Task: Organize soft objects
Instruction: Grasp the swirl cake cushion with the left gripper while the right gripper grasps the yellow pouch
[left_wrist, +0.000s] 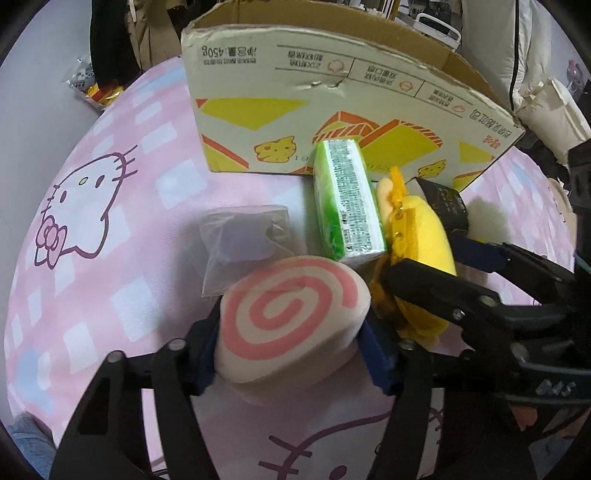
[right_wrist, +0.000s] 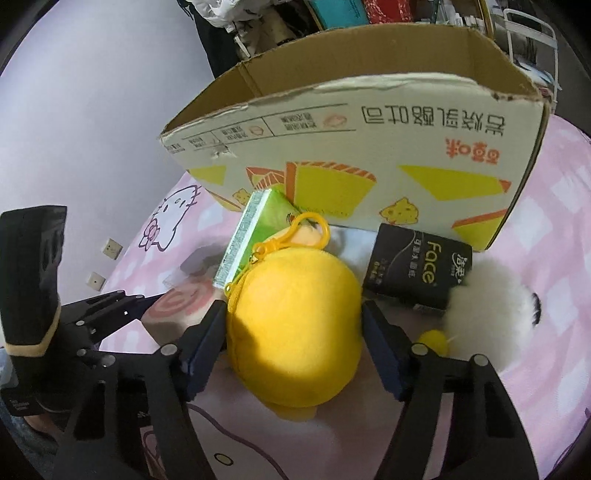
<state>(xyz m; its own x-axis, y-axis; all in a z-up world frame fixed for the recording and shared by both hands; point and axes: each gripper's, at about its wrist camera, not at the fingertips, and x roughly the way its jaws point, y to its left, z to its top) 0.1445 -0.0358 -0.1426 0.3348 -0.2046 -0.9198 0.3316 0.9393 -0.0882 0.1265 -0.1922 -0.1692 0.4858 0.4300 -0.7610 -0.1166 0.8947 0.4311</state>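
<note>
My left gripper (left_wrist: 288, 347) is shut on a pink-and-white spiral swirl cushion (left_wrist: 288, 317), held just above the pink bed sheet. My right gripper (right_wrist: 291, 343) is shut on a yellow plush toy (right_wrist: 295, 325) with an orange clip; both pads press its sides. The plush also shows in the left wrist view (left_wrist: 421, 236), with the right gripper (left_wrist: 424, 258) around it. The swirl cushion shows in the right wrist view (right_wrist: 181, 302), to the left. A green tissue pack (left_wrist: 347, 199) lies between them, leaning toward the open cardboard box (left_wrist: 332, 110).
A black "Face" tissue pack (right_wrist: 421, 269) and a white fluffy toy (right_wrist: 491, 310) lie right of the plush. A clear plastic bag (left_wrist: 243, 240) lies left of the green pack. The box (right_wrist: 369, 162) stands behind everything on the Hello Kitty sheet (left_wrist: 92, 206).
</note>
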